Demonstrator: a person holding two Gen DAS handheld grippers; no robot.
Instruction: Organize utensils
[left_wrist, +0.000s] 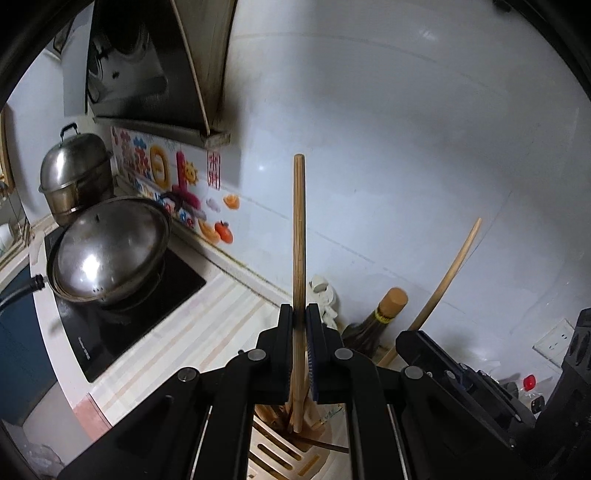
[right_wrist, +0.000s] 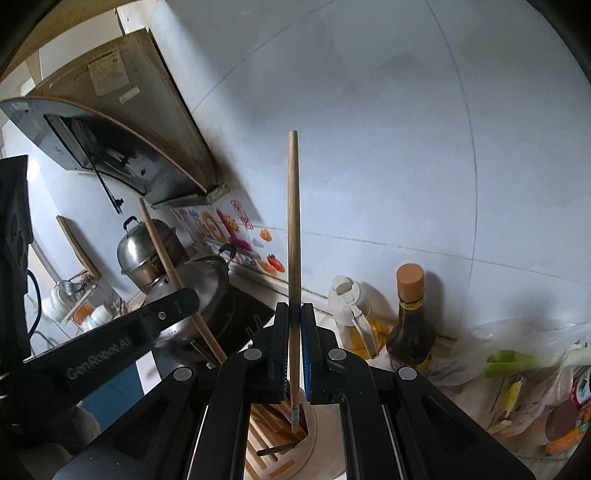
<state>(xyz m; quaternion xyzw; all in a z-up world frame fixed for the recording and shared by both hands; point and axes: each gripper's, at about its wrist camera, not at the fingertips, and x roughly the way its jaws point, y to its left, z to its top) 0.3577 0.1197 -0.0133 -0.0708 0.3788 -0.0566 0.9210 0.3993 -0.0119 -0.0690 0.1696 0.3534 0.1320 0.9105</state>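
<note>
Nearly done: each gripper, left (left_wrist: 299, 317) and right (right_wrist: 294, 317), is clamped on a long wooden chopstick (left_wrist: 299, 236) (right_wrist: 293, 236), tips already inside the beige slotted holder (right_wrist: 310, 432); releasing remains, I judge.

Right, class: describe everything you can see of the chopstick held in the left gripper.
The chopstick is a long, round, pale wooden stick with a blunt top end. It stands nearly upright, clamped between the fingers of the left gripper. Its lower end reaches down into the holder, a light slotted stand, among other darker sticks.
</note>
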